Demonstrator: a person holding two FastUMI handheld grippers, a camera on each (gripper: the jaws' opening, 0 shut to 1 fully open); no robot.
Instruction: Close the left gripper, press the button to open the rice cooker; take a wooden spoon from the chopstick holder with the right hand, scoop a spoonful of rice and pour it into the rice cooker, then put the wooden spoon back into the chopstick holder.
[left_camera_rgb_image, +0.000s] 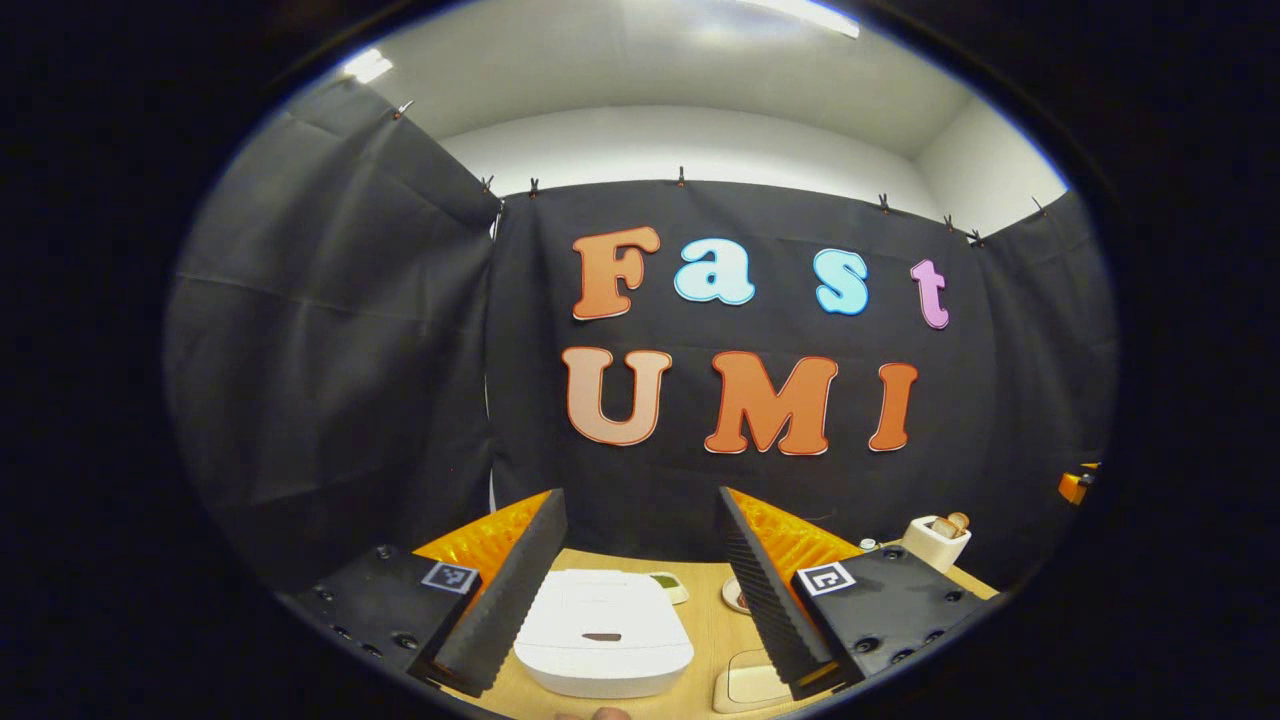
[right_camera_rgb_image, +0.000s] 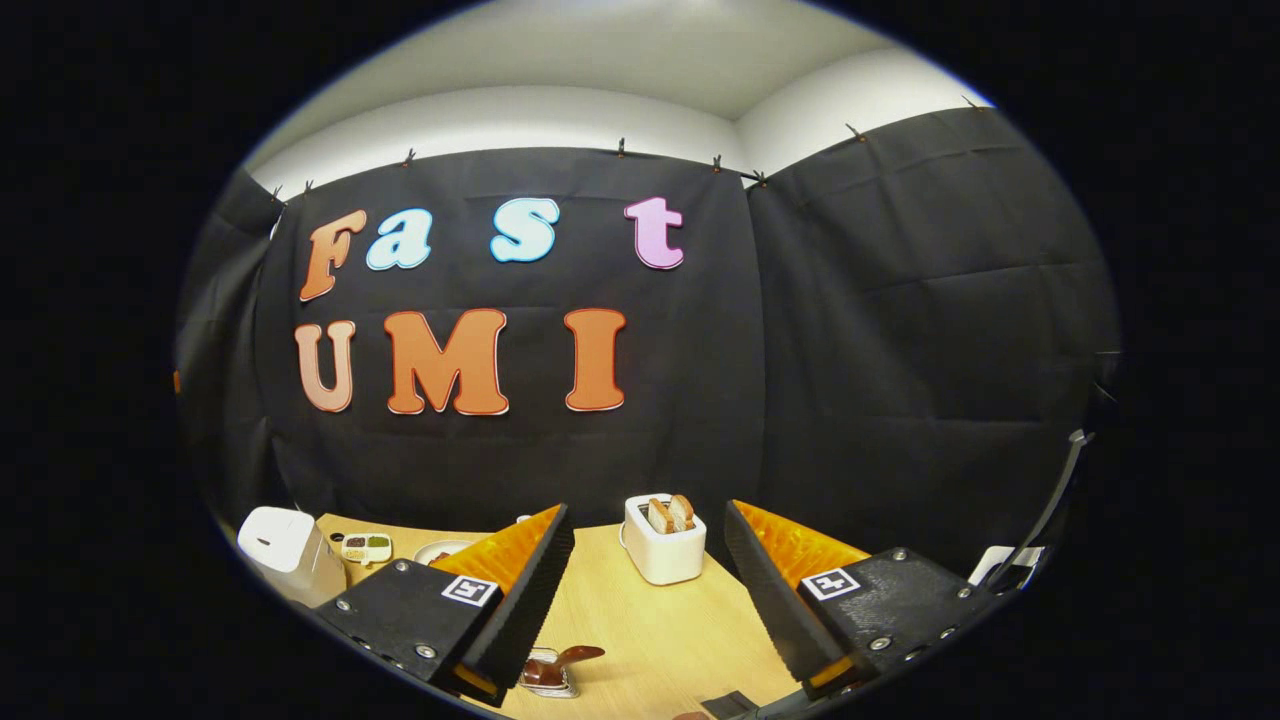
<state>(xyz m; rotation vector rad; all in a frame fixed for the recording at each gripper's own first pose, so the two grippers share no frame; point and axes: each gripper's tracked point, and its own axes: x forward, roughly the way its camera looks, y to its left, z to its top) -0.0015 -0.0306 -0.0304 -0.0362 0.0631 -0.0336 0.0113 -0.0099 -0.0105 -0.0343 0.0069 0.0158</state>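
Left gripper view has the left gripper spread wide above the closed rice cooker — unready for pressing — while the right gripper gapes empty too.

Both views are evenly lit from above. In the left gripper view a ceiling light strip glares white at the top edge, and a second lamp shines at the upper left. The ceiling there is washed out. The black cloth takes the light softly and shows faint folds. The wooden counter looks bright and warm, with only soft shadows. The fisheye lens bends straight lines strongly near the edges, where the picture darkens and becomes slightly blurred.
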